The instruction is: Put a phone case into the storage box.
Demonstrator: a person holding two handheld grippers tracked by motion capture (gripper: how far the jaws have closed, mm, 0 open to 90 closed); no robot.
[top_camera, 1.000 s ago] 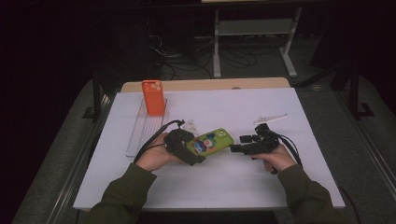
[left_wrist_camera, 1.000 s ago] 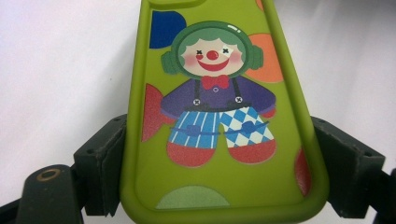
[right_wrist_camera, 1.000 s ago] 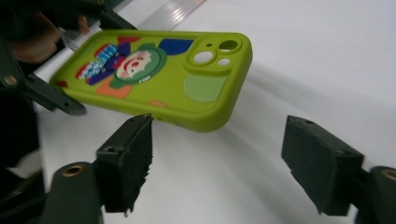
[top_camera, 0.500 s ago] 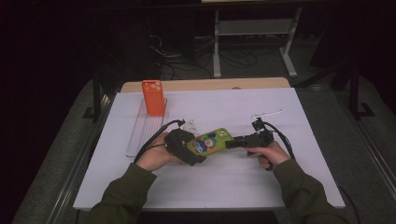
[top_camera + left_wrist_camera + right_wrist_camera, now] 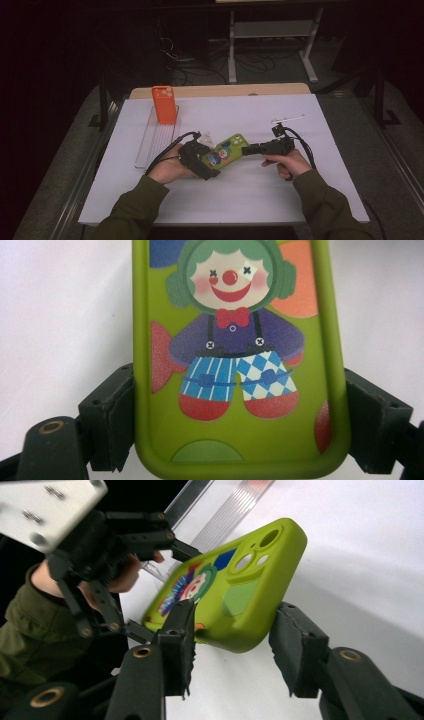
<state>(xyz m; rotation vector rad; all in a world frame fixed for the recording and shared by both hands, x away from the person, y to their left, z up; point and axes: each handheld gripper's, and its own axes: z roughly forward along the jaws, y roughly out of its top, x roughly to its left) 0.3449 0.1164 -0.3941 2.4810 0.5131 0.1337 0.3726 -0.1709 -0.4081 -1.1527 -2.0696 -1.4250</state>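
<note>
Jaws above white table (image 5: 300,190), dark room.

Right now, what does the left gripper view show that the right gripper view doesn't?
Left gripper view: the clown print head-on, and the left gripper clamped on the green phone case at its bottom end. Right gripper view: the camera cut-outs, the clear tray, and the right gripper, its jaws just closing around that end; contact unclear. Shared: the case and the white table.
</note>
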